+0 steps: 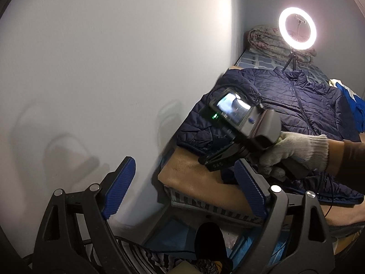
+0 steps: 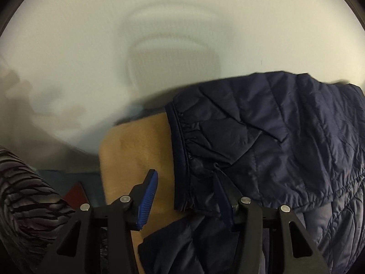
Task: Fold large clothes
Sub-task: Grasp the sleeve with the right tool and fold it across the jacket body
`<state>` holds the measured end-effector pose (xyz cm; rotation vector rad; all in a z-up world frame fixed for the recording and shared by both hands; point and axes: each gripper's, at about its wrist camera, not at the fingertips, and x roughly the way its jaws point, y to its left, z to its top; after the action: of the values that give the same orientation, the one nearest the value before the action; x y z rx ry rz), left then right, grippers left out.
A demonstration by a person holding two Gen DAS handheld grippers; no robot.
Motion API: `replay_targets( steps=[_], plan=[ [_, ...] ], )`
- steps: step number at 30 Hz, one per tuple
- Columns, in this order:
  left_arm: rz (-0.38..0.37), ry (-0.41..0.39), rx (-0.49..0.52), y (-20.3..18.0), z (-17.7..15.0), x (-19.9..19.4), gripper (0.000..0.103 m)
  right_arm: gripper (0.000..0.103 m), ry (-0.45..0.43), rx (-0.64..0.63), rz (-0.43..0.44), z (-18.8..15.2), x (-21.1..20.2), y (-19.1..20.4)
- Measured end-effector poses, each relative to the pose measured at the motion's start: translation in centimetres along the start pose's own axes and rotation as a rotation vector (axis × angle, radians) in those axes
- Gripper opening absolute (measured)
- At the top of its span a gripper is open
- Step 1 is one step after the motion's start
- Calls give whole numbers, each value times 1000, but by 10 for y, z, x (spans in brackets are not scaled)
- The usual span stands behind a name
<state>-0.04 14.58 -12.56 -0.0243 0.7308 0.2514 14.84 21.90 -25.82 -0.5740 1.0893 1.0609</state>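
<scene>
Left wrist view: jacket [image 1: 296, 105] seen laid flat on a tan blanket [image 1: 194, 171], zip up, collar toward 1 o'clock; wall at 9 to 12 o'clock.
Left gripper [image 1: 184, 191]: jaws wide apart, nothing between the blue pads; held off the bed corner, clear of the jacket.
Right gripper, same view: body seen at 3 o'clock, gripped by a gloved hand [image 1: 294, 153]; its fingertips are hidden behind the left gripper's near finger.
Ring light [image 1: 297, 28]: lit, on a small tripod at 1 o'clock, beyond the collar.
Quilt [image 1: 267, 41]: rolled, behind the ring light, against the wall.
Blue cloth [image 1: 351, 100]: at 3 o'clock, beside the jacket's far sleeve.
Right wrist view: right gripper [image 2: 187, 196] pointed down at the jacket hem [image 2: 180, 159].
Right jaws: partly apart; left pad over the tan blanket, right pad pushed against the quilted fabric at 5 o'clock. Hem edge lies between the pads; no clamping seen.
Striped cloth [image 2: 25, 194]: at 8 o'clock, off the bed.
</scene>
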Motion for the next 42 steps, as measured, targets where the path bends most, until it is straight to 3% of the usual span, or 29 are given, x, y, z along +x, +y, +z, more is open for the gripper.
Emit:
replay_targets(
  steps=[4,8,10,17,23,29,37,42],
  plan=[
    [-6,-1,-7,0,3,5,91,50,21,-37,-27,-2,15,12],
    [-15,-5,-9,-2,7,9,91,19,23,-38,-43,-1,23,15],
    [-17,-15,5,-6,11,9,91,10,14,-13,-23,-1,21,9],
    [-61,-57,16,-19,28,5,91,8,-148,180,88,-13,-25,-27],
    [-121,-56,-2,-36,45,18,91,8,-295,340,63,-41,-84,-79],
    [-148,-49,67,-77,61,35,91,8,-404,536,-44,-98,-133,-140],
    [-239,11,181,-154,100,61,91,7,-399,694,-237,-158,-179,-229],
    [-347,29,201,-196,119,82,91,7,-415,792,-310,-194,-195,-275]
  ],
)
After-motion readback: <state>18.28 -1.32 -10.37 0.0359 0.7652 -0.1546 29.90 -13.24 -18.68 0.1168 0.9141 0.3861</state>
